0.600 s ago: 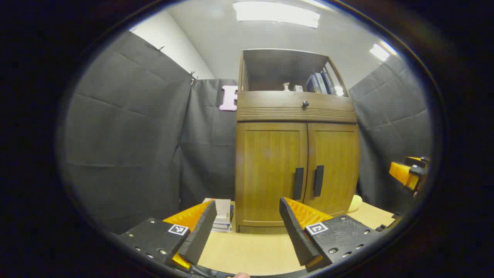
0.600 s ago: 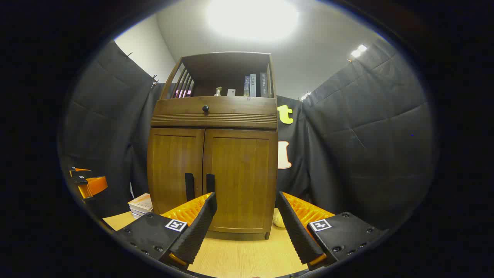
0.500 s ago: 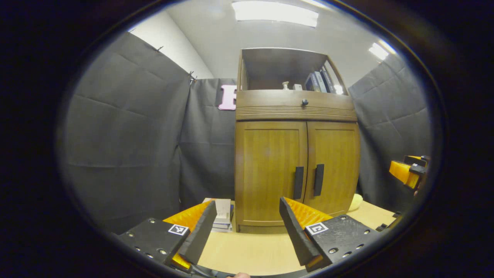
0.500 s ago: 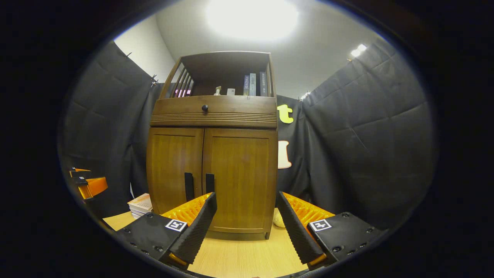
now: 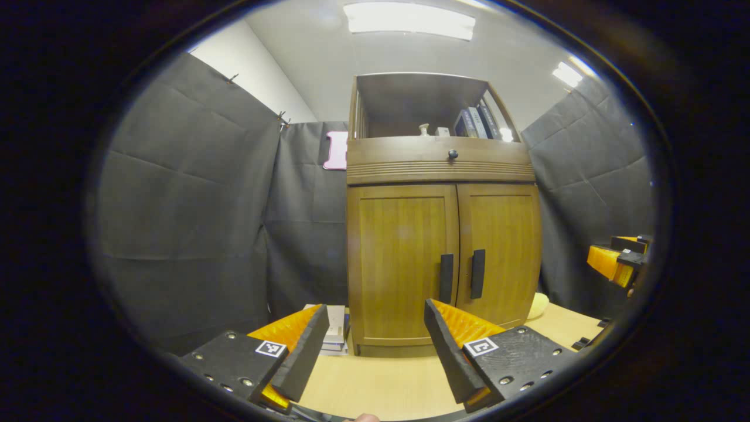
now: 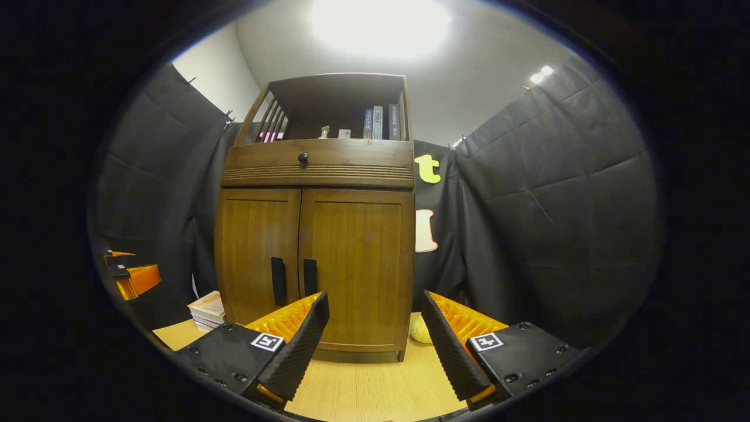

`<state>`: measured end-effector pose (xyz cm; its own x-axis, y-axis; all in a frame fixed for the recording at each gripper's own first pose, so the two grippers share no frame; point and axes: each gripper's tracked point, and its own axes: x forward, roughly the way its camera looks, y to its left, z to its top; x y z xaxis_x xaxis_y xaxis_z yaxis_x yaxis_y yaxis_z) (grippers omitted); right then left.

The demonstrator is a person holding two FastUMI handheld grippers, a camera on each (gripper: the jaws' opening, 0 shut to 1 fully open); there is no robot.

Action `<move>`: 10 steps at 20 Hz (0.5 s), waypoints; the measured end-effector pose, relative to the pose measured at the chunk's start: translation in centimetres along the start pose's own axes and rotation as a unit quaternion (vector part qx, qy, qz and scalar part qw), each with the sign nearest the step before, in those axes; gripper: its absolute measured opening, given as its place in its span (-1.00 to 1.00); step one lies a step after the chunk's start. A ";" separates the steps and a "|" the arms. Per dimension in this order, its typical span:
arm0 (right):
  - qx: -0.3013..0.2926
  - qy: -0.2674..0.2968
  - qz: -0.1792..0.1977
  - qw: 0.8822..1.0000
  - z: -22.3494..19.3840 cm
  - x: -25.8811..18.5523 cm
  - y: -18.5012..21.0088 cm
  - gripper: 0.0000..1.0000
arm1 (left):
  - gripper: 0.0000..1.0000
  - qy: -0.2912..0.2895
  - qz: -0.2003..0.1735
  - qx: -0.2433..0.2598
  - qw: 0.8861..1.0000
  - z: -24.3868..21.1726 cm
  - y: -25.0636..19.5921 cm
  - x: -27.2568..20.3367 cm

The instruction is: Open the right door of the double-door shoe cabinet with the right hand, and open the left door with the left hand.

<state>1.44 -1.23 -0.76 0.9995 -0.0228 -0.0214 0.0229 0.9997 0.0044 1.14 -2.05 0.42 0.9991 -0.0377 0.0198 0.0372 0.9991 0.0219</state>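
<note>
1. Stack of books [image 5: 335, 328]: lies flat on the table [image 5: 375, 384], just beside the cabinet's left foot; in the right gripper view [image 6: 206, 309] it sits at the near-left corner of the cabinet.
2. Left gripper [image 5: 375, 346]: jaws spread wide and holding nothing, hovering over the table, well apart from the cabinet.
3. Shoe cabinet [image 5: 439, 170]: stands upright at the far side of the table against the booth wall. Both doors are closed. Above them are a drawer with a small round knob [image 5: 452, 154] and an open shelf holding books [image 5: 471, 122].
4. Left door [image 5: 401, 264]: a flat wooden panel, judged rigid and fairly light, hinged on its outer left edge. Its dark vertical handle [image 5: 446, 278] stands at the inner edge; this bar is the place to pinch, across its width, then pull along an arc.
5. Right door [image 6: 357, 269]: a like panel, with its own handle [image 6: 309, 277] just beside the centre seam. The two handles stand close together, so the fingers probably have little room.
6. Right gripper [image 6: 375, 346]: jaws likewise released and empty, short of the cabinet; it also shows at the right edge of the left gripper view [image 5: 615, 264].
7. Pale rounded object [image 6: 420, 333]: rests on the table at the cabinet's right foot; what it is cannot be told.
</note>
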 end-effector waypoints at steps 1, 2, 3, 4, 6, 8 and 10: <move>0.001 0.000 0.001 1.000 0.0 0.1 0.0 0.99 | 0.89 -0.002 -0.001 0.000 1.000 0.1 -0.2 -0.1; 0.003 0.001 0.001 1.000 0.0 0.1 0.0 0.98 | 0.89 -0.002 -0.002 0.001 1.000 0.1 -0.3 -0.2; 0.005 0.001 0.002 1.000 0.0 0.2 0.1 0.98 | 0.89 -0.003 -0.003 0.000 1.000 0.1 -0.4 -0.2; 0.004 0.000 0.001 1.000 0.1 0.5 0.1 0.98 | 0.89 -0.004 -0.004 0.000 1.000 0.1 -0.5 -0.3; 0.000 -0.001 -0.004 1.000 0.3 1.4 0.2 0.98 | 0.89 -0.006 -0.004 0.001 1.000 0.3 -0.6 -0.3; 0.002 0.000 0.001 1.000 0.4 2.8 0.9 0.98 | 0.89 -0.009 -0.002 0.003 1.000 0.5 -0.6 -0.2; 0.005 -0.002 0.012 1.000 0.8 4.4 1.9 0.99 | 0.89 -0.014 0.001 0.005 1.000 0.8 -0.5 -0.1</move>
<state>5.85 0.55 -0.06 0.9999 0.0007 -0.0162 -0.0004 0.9999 0.0157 0.98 -2.57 1.19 0.9982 -0.0371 0.0471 0.0356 0.9989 0.0317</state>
